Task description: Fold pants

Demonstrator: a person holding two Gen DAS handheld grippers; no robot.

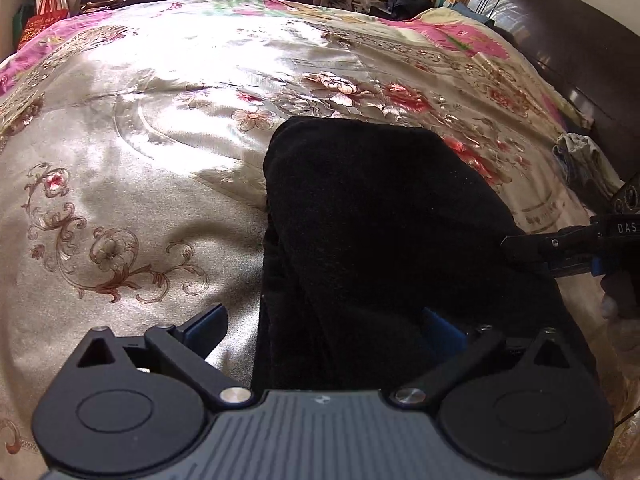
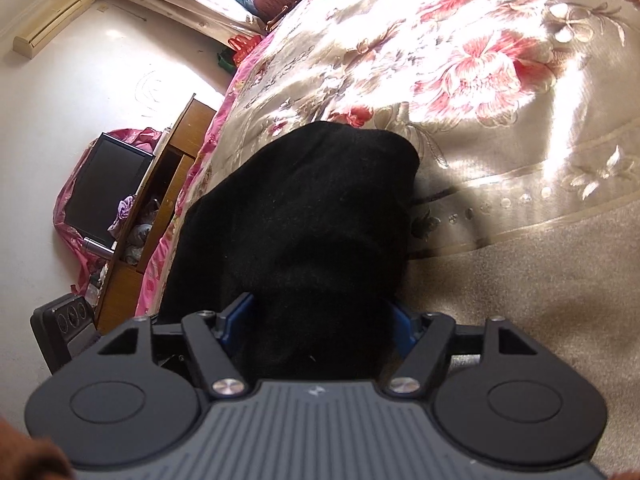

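1. Left wrist view: the black pants point(image 1: 376, 240) lie on the flowered satin bedspread point(image 1: 132, 184) and run from the camera's foot at 6 o'clock up to a rounded end just right of the picture's centre.
2. The left gripper point(image 1: 324, 332) hangs over the near end of the pants. Its jaws stand wide apart: the left blue pad point(image 1: 206, 326) sits over bare bedspread at 7 o'clock, and the right blue pad point(image 1: 442, 334) rests on or just over the black cloth at 5 o'clock. The pads are not pinched on anything.
3. At 3 o'clock the right gripper point(image 1: 532, 250) reaches in from the edge, its dark fingertip at the right border of the pants. From this side I cannot tell how its jaws stand.
4. A dark wooden headboard point(image 1: 560, 48) stands at 2 o'clock, and a crumpled pale cloth point(image 1: 580, 156) lies near it on the bed's edge.
5. Right wrist view: the pants point(image 2: 304, 216) fill the middle, piled from 6 o'clock toward the centre on the bedspread point(image 2: 500, 80).
6. The right gripper point(image 2: 316, 326) has a thick fold of black cloth between its blue pads. The jaws stand fairly wide; whether the pads press on the cloth I cannot tell.
7. At 9 o'clock a dark screen point(image 2: 106, 188) leans by a wooden cabinet point(image 2: 160, 200) on the pale floor.
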